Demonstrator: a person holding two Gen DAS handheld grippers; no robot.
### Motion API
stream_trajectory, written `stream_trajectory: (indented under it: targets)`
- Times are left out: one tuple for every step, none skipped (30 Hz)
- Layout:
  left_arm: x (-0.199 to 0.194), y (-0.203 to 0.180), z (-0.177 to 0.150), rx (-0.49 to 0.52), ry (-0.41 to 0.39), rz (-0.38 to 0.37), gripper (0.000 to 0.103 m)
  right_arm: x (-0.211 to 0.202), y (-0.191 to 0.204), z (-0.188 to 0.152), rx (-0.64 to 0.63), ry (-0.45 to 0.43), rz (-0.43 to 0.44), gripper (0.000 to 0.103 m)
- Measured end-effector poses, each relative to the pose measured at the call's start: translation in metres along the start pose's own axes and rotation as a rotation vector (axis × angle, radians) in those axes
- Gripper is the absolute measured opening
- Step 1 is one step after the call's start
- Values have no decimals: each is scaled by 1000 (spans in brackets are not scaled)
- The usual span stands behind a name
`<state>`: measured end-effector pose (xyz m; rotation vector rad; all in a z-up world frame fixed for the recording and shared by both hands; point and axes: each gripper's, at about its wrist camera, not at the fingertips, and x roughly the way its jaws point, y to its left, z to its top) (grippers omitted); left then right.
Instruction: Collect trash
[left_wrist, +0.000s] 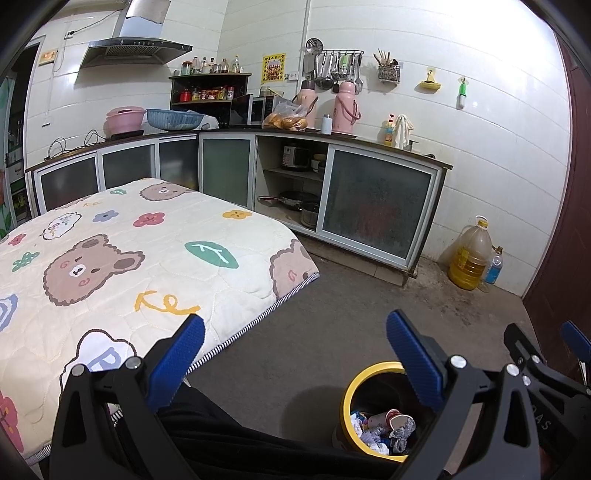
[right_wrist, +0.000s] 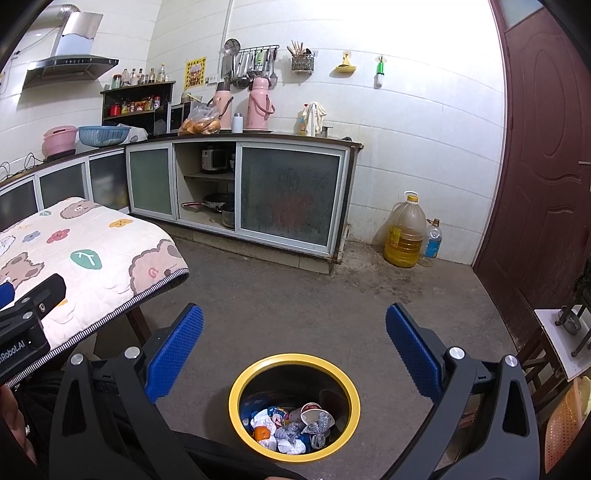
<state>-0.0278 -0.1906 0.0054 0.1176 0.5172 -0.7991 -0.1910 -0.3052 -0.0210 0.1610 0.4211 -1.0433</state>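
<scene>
A round trash bin with a yellow rim stands on the floor just below my right gripper, which is open and empty above it. The bin holds crumpled paper, a paper cup and wrappers. In the left wrist view the same bin's yellow rim sits at the lower right, partly behind my right finger pad. My left gripper is open and empty, over the floor beside the table edge. The right gripper's body shows at the far right of the left wrist view.
A table covered with a bear-print quilt fills the left. Kitchen cabinets run along the back wall, one compartment open with pots. An oil jug and a small bottle stand by the brown door. A low white stand is at the right.
</scene>
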Motion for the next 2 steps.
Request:
stream_trajectory:
  targets:
    - [0,0,0,-2,1,0,95,0,0,0,1,0,-1,95]
    - [0,1,0,-1,1,1,95,0,0,0,1,1,0,95]
